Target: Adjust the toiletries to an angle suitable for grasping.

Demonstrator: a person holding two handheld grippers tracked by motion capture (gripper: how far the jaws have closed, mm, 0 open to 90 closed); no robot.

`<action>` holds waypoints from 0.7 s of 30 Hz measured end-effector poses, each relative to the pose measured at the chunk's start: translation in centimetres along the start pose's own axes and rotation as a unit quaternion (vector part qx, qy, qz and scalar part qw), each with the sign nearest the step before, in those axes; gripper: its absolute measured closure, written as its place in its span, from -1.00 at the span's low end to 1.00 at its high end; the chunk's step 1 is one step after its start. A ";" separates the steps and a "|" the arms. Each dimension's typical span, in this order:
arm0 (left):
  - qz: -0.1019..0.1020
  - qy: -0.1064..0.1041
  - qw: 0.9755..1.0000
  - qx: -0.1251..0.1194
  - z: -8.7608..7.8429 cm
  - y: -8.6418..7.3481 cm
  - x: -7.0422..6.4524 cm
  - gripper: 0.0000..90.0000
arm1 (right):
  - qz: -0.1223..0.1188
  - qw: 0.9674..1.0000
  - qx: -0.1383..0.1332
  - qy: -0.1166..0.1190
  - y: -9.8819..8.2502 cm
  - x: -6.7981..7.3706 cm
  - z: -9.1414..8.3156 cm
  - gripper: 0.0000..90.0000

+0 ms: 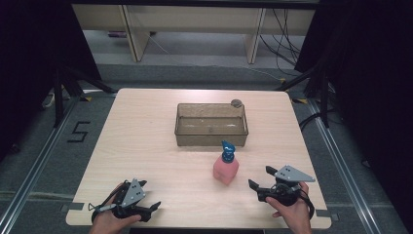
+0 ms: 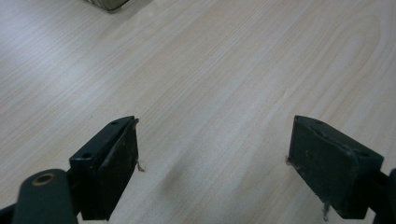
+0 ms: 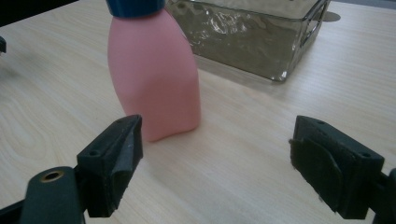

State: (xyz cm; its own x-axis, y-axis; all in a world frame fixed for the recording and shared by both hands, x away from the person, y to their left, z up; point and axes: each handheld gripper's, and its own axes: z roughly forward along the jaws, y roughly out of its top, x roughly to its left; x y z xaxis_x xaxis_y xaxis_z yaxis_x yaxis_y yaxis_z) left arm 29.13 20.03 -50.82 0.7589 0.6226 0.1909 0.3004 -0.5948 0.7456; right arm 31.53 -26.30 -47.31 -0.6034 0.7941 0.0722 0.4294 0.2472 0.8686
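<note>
Item: pink plastic bottle w/ blue pump cap [image 3: 156,77], upright, long axis vertical, just ahead-left of my right claw [image 1: 259,179]; jaws spread, nothing between. Beyond bottle: clear rectangular plastic bin [image 3: 261,37]. Path unobstructed. My left claw [image 2: 212,163]: spread, over bare light-wood tabletop [image 1: 146,141]. Grey floor around.

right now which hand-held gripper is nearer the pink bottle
Right. The right hand-held gripper sits just to the right of the pink bottle, jaws open toward it, not touching. The left hand-held gripper is far off at the table's near left corner.
</note>
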 end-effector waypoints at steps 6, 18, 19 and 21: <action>-0.001 -0.005 1.000 0.001 0.1 0.0 -0.1 -0.65 | -0.008 1.000 -0.007 0.005 0.5 0.2 0.6 -0.57; 0.002 0.000 1.000 0.001 0.0 0.0 0.0 -0.65 | -0.015 1.000 -0.014 0.021 1.4 1.2 1.7 -0.55; 0.001 0.002 1.000 -0.002 0.0 0.0 0.0 -0.65 | -0.026 0.999 -0.013 0.021 1.6 1.1 1.7 -0.55; 0.000 0.001 1.000 -0.001 0.0 0.0 0.0 -0.65 | -0.026 0.999 -0.014 0.025 1.7 1.2 1.9 -0.55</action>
State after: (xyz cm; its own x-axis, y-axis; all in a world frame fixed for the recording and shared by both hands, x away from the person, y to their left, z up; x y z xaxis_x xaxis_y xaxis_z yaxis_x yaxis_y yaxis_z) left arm 29.10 20.01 -50.86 0.7577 0.6234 0.1930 0.2988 -0.5943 0.7467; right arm 32.80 -23.84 -46.70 -0.6580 0.7513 0.0509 0.3782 0.2712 0.8851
